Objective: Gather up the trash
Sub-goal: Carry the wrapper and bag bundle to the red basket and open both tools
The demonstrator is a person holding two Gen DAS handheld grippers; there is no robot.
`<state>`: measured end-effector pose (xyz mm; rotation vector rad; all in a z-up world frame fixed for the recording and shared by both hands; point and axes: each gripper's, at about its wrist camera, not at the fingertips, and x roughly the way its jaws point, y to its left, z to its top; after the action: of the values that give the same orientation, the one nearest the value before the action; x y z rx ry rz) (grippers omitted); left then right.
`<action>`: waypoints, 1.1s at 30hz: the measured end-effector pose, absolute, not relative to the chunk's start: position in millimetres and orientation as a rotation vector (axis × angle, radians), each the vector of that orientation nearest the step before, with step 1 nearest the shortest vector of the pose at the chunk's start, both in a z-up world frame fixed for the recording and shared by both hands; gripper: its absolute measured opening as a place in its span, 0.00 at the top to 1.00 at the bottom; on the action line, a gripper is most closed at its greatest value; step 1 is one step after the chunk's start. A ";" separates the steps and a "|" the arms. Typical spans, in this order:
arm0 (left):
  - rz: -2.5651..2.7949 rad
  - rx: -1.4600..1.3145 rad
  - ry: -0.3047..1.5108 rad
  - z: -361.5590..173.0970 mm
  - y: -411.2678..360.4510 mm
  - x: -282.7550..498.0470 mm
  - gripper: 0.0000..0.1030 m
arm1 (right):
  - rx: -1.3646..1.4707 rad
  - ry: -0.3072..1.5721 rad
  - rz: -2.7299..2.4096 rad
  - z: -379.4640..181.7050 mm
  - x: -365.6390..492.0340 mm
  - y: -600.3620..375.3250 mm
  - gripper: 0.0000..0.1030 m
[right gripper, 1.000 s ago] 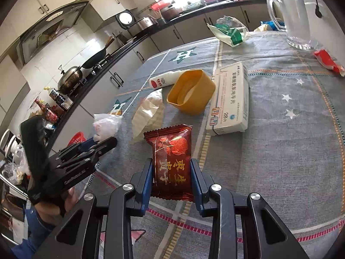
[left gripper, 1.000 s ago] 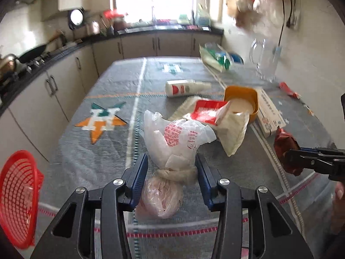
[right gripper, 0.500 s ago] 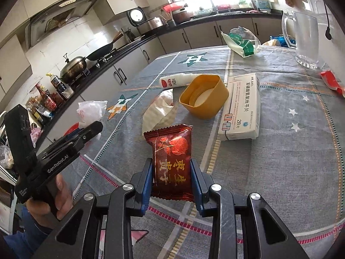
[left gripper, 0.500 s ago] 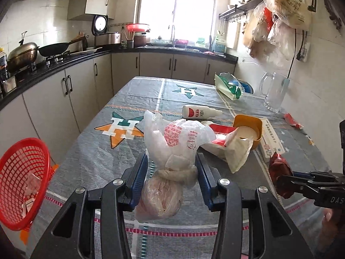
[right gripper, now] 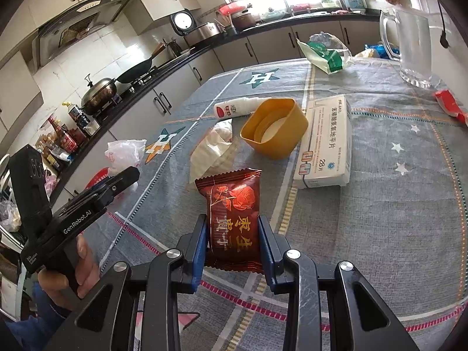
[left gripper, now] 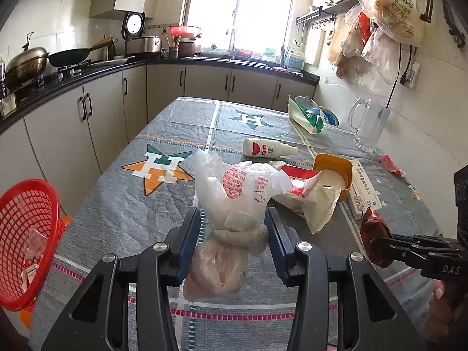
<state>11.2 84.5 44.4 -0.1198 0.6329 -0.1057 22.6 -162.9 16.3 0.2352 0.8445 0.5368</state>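
Left hand-held gripper (left gripper: 232,235): clamped on a knotted white plastic bag (left gripper: 234,201) with red print, lifted above the desk (left gripper: 117,213).
Right hand-held gripper (right gripper: 232,244): pinching a dark red snack packet (right gripper: 232,213) with gold Chinese characters.
Medicine box (right gripper: 326,140): reads "28".
Red basket (left gripper: 26,239): at 9 o'clock, holding scraps.

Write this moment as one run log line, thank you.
left gripper: shut on plastic bag | right gripper: shut on red snack packet | red basket: beside table
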 end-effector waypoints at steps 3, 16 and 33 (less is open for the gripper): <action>-0.107 -0.123 0.633 44.1 84.3 11.1 0.57 | 0.253 0.863 0.536 12.8 27.2 -164.9 0.65; -0.108 -0.126 0.632 44.7 85.4 10.2 0.57 | 0.251 0.884 0.555 9.1 30.7 -160.7 0.65; -0.109 -0.129 0.635 45.2 85.0 11.4 0.57 | 0.237 0.867 0.566 12.3 25.7 -157.6 0.65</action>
<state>11.4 85.0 45.2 -0.1288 0.6355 -0.1087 25.7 -157.6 12.3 0.2371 0.8673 0.5664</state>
